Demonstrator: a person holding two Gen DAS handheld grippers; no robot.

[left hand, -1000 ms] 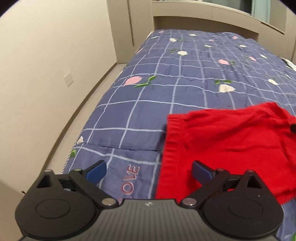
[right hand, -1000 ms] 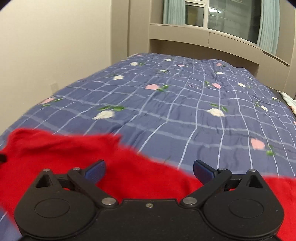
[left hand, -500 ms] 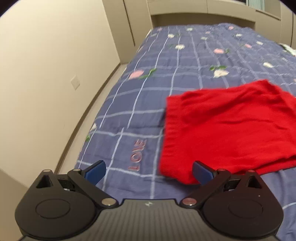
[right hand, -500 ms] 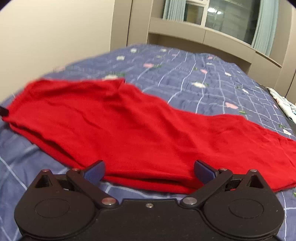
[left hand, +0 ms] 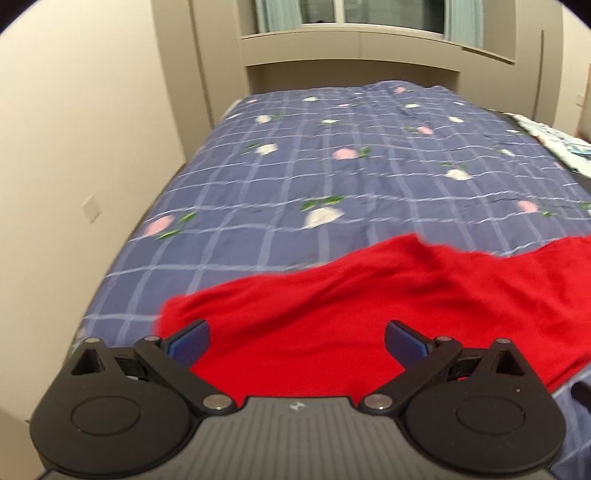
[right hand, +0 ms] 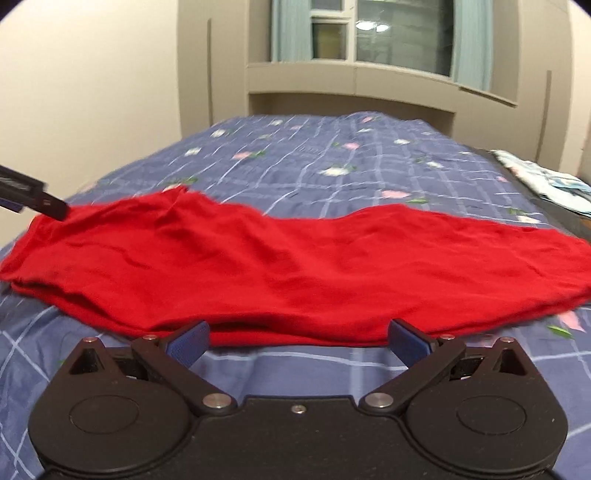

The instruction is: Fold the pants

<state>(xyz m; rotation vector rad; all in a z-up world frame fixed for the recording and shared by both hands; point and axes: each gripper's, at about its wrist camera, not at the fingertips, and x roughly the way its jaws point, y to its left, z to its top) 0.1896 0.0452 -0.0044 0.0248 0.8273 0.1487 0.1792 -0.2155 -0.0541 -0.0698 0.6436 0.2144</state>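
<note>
Red pants [right hand: 295, 266] lie flat across the near part of the bed, doubled lengthwise, stretching from the far left to the far right of the right wrist view. My right gripper [right hand: 297, 341] is open, its blue fingertips just short of the pants' near edge. In the left wrist view the pants [left hand: 369, 306] fill the lower right. My left gripper [left hand: 297, 341] is open over their left end, nothing between its fingers. The left gripper's black tip [right hand: 33, 195] shows at the left edge of the right wrist view, above the pants' left end.
The bed carries a blue checked quilt with flowers [left hand: 351, 173]. A beige wall [left hand: 74, 147] runs close along the bed's left side. A beige alcove and a window [right hand: 351, 33] stand behind the bed's head. A light patterned cloth [right hand: 546, 177] lies at the far right.
Both grippers have tilted up and dropped lower towards the bed. The left one has shifted right over the pants' left end. The right one has pulled back from the pants.
</note>
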